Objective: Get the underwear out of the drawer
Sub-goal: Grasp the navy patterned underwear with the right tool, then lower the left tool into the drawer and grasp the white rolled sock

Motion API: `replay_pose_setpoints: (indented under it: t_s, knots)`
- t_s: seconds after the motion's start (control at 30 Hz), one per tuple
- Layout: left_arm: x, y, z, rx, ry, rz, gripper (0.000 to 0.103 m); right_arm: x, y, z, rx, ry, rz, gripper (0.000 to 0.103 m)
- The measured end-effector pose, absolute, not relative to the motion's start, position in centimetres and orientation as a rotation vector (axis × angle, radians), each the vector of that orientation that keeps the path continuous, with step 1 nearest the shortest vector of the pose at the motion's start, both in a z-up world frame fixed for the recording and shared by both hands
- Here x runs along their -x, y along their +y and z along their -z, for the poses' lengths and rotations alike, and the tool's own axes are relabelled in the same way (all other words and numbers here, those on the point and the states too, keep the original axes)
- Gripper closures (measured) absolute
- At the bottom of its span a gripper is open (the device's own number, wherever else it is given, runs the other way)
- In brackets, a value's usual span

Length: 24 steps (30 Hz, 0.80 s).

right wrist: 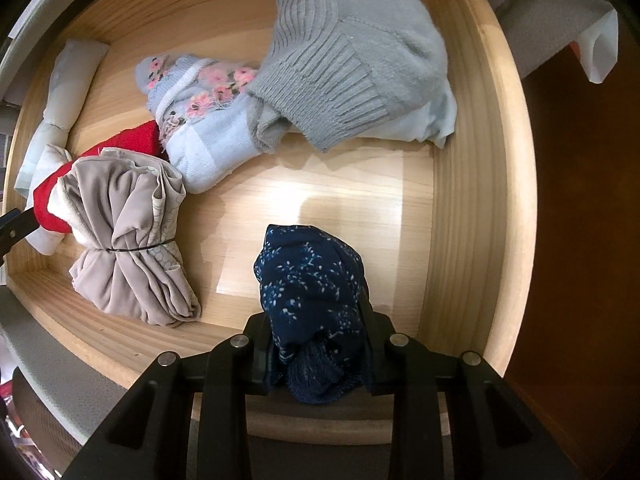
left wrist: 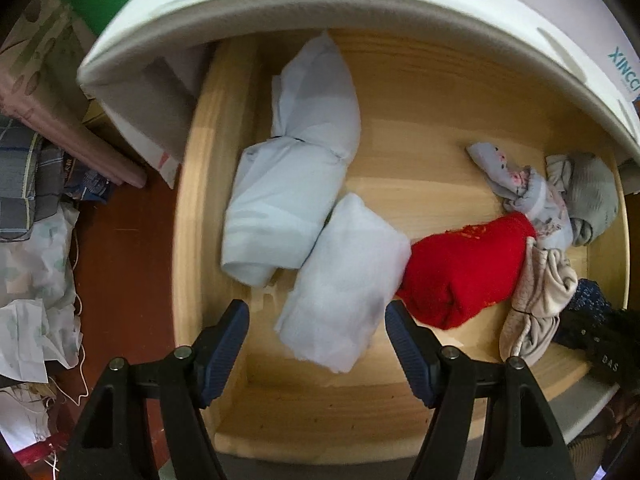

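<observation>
An open wooden drawer [left wrist: 280, 420] [right wrist: 480, 200] holds rolled garments. My right gripper [right wrist: 316, 344] is shut on a navy bundle with small white flecks [right wrist: 308, 280], held above the drawer floor near the front wall. My left gripper [left wrist: 318, 320] points down with its jaws open, over a white folded roll [left wrist: 344, 280] that lies below and between the fingers without touching them. A pale blue roll [left wrist: 288, 184] lies beside it, a red bundle [left wrist: 460, 268] to its right. A beige bundle tied with a black band [right wrist: 132, 244] [left wrist: 536, 312] lies left of the navy one.
A grey knitted sock roll [right wrist: 360, 64] and a floral pale blue sock [right wrist: 200, 96] lie at the back right of the drawer. A white mattress edge [left wrist: 320, 8] overhangs the drawer's back. Left of the drawer, crumpled cloth and bags [left wrist: 36, 280] lie on a brown floor [left wrist: 120, 280].
</observation>
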State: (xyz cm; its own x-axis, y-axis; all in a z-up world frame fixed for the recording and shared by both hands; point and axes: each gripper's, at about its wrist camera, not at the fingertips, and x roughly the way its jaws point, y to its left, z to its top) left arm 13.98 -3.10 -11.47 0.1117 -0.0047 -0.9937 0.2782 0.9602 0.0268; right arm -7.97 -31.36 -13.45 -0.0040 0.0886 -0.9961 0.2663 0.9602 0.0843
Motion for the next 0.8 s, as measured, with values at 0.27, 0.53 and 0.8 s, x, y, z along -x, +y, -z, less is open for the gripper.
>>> replay_pose_setpoints:
  t_s: [0.27,0.53,0.8]
  knots:
    - [-15.5,-4.1,13.6,-0.195,1.521,0.201,0.03,5.0,-29.4,13.7,-0.273,1.58,0.142,0.075]
    - [-15.7,-4.7,14.1,-0.201,1.545,0.197,0.039,4.8,-28.9,14.0,-0.269,1.581,0.141,0.075]
    - [-14.5,-5.1,14.0,-0.181,1.551,0.21,0.059,4.7,-28.5,14.0,-0.266,1.582,0.141,0.075]
